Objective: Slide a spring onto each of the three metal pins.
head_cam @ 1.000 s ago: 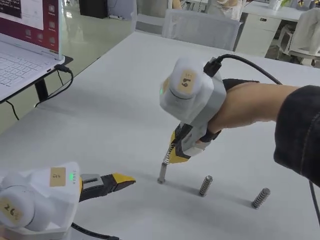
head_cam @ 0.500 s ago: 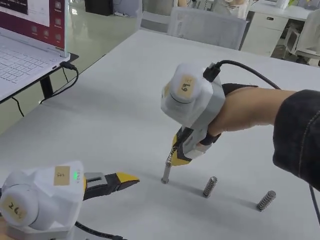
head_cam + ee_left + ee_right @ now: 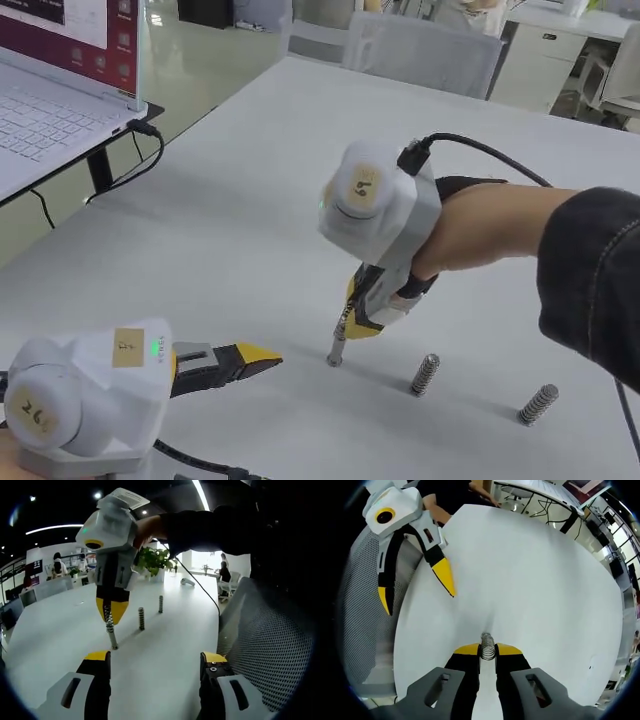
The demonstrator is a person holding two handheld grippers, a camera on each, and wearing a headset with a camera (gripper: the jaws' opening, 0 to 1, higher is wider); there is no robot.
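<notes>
We find two pins sprung, the right hand-held gripper pinching the third spring atop the last pin, and the left hand-held gripper spread.

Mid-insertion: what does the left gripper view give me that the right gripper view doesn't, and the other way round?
Left gripper view: a side look at the right gripper holding the coiled metal spring at the top of the thin upright metal pin, whose lower part is bare, with a second upright spring and a third upright spring beyond. Right gripper view: a look along its own jaws, shut on that spring, and the left gripper, yellow-tipped jaws open. Both: the white table, the held spring and the grey mesh chair.
</notes>
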